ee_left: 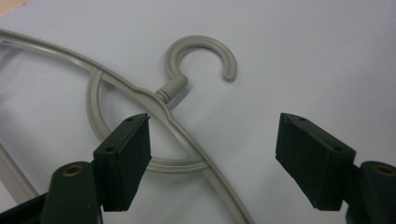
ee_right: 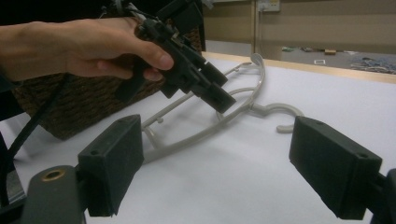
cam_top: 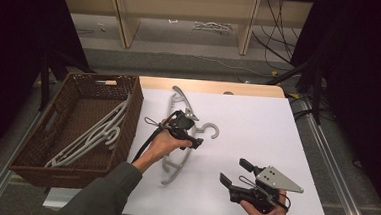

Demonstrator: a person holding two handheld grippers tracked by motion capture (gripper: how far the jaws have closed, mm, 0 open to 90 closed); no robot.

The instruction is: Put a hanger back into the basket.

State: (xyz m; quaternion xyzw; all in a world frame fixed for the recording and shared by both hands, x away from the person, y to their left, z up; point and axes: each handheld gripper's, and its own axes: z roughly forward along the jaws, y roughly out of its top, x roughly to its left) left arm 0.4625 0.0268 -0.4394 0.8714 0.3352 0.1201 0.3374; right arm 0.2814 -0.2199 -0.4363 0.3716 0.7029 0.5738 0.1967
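A grey plastic hanger (cam_top: pixel 179 101) lies flat on the white table top, its hook (cam_top: pixel 211 131) pointing right. My left gripper (cam_top: pixel 195 134) hovers over the hanger's neck, open. In the left gripper view the hanger's arm (ee_left: pixel 187 135) runs between the left gripper (ee_left: pixel 215 140) jaws, and neither pad touches it. The hook (ee_left: pixel 201 46) lies just beyond them. My right gripper (cam_top: pixel 234 172) rests near the table's front right, open with nothing between its jaws. In the right gripper view, the right gripper (ee_right: pixel 215 158) faces the left gripper (ee_right: pixel 219 91) and the hanger (ee_right: pixel 205 133).
A brown wicker basket (cam_top: pixel 134 104) stands at the table's left with several grey hangers (cam_top: pixel 91 136) inside. The white table surface (cam_top: pixel 258 116) stretches to the right. Wooden shelf legs and cables sit on the floor behind the table.
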